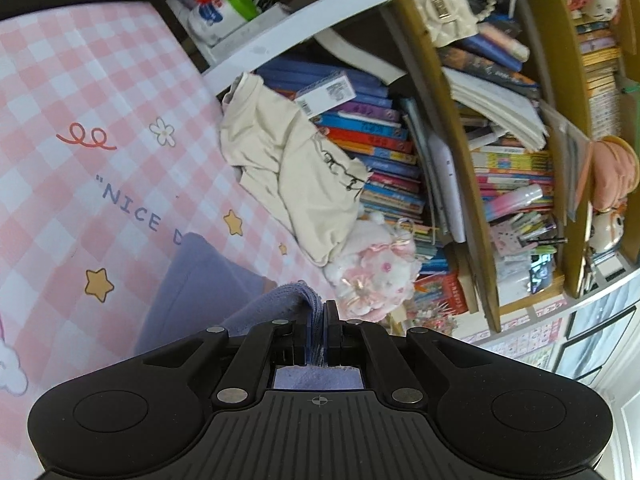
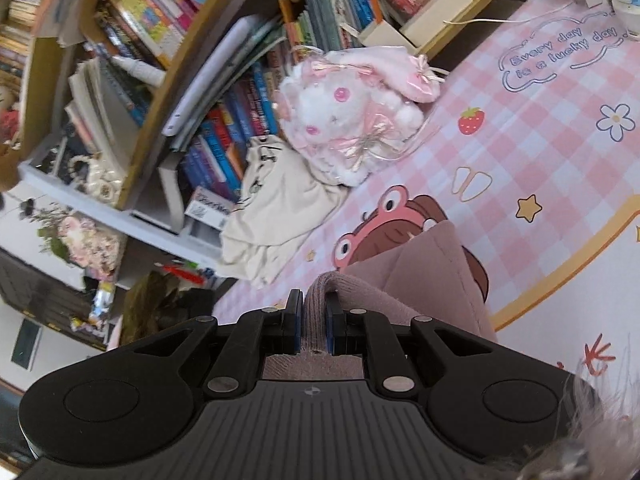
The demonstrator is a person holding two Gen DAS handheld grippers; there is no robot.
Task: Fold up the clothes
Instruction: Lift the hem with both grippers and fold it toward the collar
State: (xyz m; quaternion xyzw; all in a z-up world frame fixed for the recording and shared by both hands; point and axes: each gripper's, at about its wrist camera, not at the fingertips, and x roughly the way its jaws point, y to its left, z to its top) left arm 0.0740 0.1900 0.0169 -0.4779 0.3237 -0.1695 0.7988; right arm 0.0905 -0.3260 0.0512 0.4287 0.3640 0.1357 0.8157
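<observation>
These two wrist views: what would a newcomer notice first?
Each pair of tongs is shut on knit cloth low in its view: the left tongs on a purple garment, the right tongs on a mauve garment. Beyond lie a pink checked mat, a crumpled cream shirt and a white plush toy against crowded bookshelves.

Open pink checked mat (image 1: 80, 92) is lying free for passage. A cream shirt (image 1: 288, 168) and plush toy (image 2: 344, 120) are crowding its far edge, backing against the packed bookshelf (image 1: 460, 152).
</observation>
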